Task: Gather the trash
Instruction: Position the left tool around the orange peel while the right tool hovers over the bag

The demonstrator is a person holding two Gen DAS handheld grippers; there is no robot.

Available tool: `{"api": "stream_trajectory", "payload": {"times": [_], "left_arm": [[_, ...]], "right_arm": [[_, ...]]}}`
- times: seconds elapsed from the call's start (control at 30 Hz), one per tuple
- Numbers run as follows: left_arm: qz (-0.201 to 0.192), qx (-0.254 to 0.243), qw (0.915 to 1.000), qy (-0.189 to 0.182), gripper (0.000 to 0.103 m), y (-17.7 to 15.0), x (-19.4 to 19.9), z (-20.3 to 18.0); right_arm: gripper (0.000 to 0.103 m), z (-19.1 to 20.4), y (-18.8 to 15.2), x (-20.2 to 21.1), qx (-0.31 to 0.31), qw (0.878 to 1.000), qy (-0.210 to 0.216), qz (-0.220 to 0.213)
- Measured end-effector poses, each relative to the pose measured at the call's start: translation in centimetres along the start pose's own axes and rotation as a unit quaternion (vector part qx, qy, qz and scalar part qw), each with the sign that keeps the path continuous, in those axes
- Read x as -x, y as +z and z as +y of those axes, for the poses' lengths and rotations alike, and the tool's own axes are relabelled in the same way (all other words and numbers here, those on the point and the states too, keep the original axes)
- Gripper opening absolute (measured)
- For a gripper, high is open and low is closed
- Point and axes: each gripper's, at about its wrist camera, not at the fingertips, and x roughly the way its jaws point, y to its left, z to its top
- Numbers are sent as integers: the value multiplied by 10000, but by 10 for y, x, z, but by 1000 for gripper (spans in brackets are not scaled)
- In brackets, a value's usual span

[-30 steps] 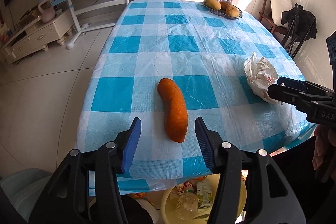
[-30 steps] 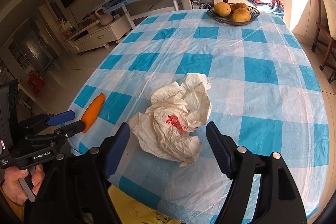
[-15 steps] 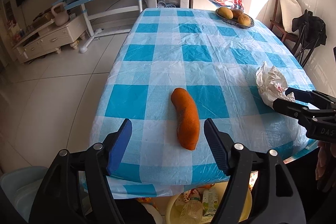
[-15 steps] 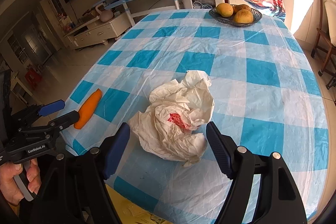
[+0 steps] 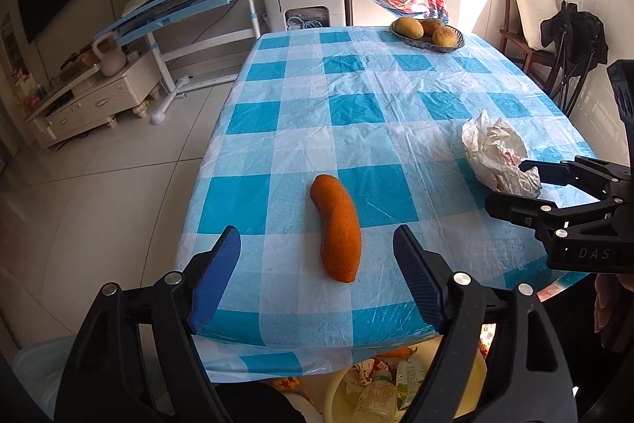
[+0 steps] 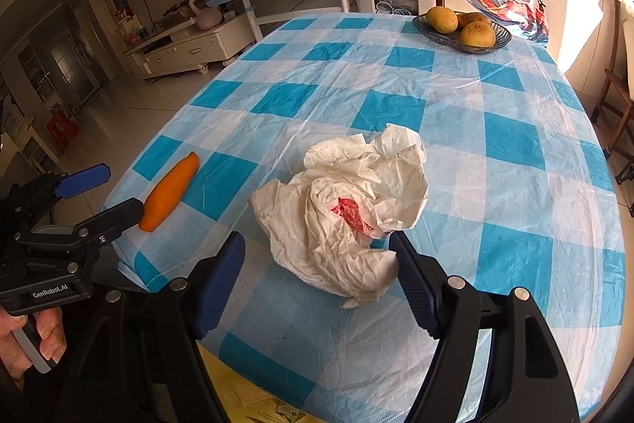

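My left gripper hangs over the near edge of the blue-and-white checked tablecloth, its jaws opening wide and holding nothing. The orange carrot-like vegetable lies flat on the cloth just ahead of the blue pads, between their lines but touching neither. Below the table edge a yellow basin holds a plastic bottle and wrappers.

My right gripper also stands wide apart and empty. The crumpled white plastic bag, with a red patch in its folds, rests on the cloth with its near end between my right fingertips; the right-hand pad is just beside the bag's edge, though whether it touches I cannot tell.

In the right wrist view, the left gripper appears at the left, beside the vegetable's near end. In the left wrist view, the right gripper appears at the right edge, against the bag.

A dark bowl of yellow-brown fruit sits at the table's far end, well apart from both items.
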Motion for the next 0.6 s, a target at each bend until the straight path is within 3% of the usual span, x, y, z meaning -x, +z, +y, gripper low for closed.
{"api": "stream_trajectory", "payload": {"times": [0.2,0.6], "left_arm": [[26,60,10000,-45,79,0,-1,1],[176,1247,9898,-659,80,-4,-11,41]], "right_arm": [[72,-2,0,0,-35,10000,29,-4],[74,-8,3,8,-218,9996,85,-172]]}}
